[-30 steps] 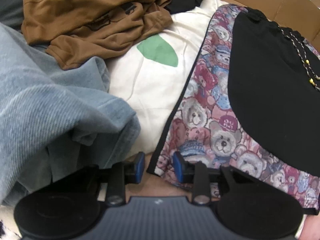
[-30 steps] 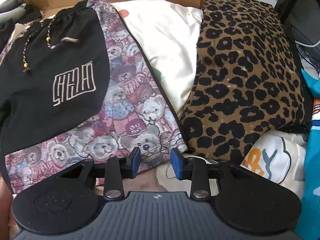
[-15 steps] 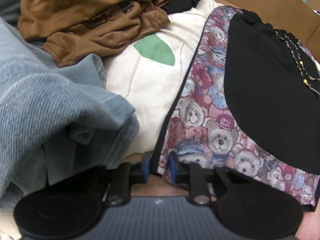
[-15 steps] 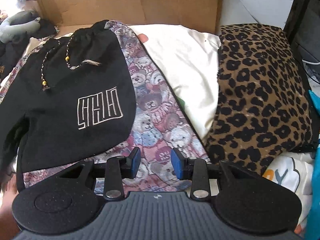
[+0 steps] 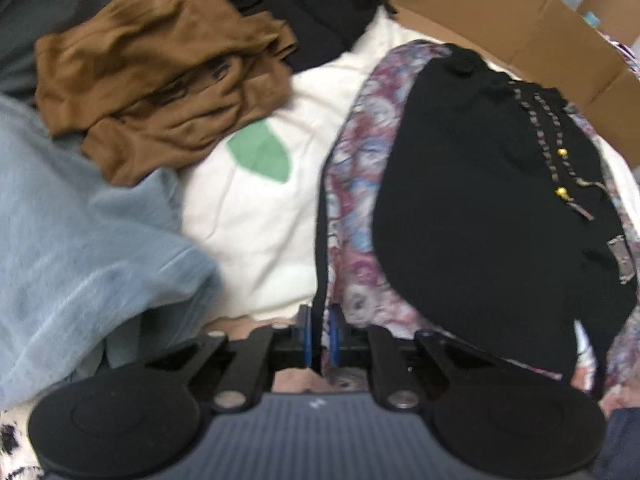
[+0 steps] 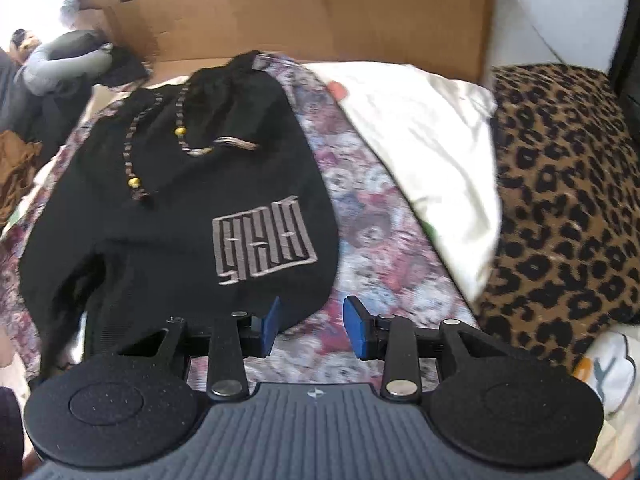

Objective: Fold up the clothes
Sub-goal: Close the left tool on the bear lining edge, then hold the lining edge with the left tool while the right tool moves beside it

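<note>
Clothes (image 6: 180, 208) strewn over bed beside cardboard (image 6: 320, 12).

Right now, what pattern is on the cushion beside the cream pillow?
Leopard print cushion, brown with black spots; clearest in the right wrist view.

Soft indoor light; overexposed glare at the right view's upper left; both views motion-blurred, fisheye-curved, dark-cornered.
</note>
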### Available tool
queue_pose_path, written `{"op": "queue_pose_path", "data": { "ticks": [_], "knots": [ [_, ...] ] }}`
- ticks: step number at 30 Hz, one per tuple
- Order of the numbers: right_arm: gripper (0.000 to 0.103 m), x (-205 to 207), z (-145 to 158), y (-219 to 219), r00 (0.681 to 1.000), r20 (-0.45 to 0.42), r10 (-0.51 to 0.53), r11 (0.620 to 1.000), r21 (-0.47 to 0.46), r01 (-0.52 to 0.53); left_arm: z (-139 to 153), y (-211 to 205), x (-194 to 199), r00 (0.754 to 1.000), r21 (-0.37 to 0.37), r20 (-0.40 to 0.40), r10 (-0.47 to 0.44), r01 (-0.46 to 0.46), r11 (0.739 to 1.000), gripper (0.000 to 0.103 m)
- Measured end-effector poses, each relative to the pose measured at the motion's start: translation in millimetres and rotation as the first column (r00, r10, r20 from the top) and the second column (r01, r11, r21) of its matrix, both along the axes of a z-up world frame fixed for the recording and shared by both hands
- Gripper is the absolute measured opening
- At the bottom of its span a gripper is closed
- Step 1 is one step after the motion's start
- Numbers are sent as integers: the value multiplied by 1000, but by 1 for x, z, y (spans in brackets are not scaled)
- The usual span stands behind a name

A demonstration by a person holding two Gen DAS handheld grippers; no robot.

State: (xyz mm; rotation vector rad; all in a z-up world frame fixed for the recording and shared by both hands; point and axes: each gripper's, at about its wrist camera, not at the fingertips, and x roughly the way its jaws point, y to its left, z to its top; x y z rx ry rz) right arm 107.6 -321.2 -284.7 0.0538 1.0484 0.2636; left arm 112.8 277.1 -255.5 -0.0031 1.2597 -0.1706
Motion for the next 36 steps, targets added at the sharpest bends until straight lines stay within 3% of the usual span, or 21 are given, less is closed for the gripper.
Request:
{"op": "queue_pose_path", "data": {
  "ticks": [6, 13, 21, 26, 36],
  "knots": [
    [52, 3, 6, 17, 999, 5, 48, 998, 48, -48, 6, -31, 7, 998, -36, -59, -27, 25, 999, 9],
    [52, 2, 8, 49, 994, 12, 108, 987, 115, -109, -3, -75, 9, 991, -155, -118, -65, 47, 987, 9],
    [52, 4, 7, 88, 984, 27, 178, 964, 194, -180, -4, -115, 18, 987, -238, -114, -110, 81, 968, 9],
    [52, -1, 4, 130, 959, 30, 282, 927, 250, -280, -3, -133, 15, 984, -290, -151, -96, 49, 956, 9],
    [52, -12, 16, 198, 885, 97, 456, 833, 304, -463, -1, -179, 7, 970, -355, -162, -182, 115, 928, 9]
  ]
}}
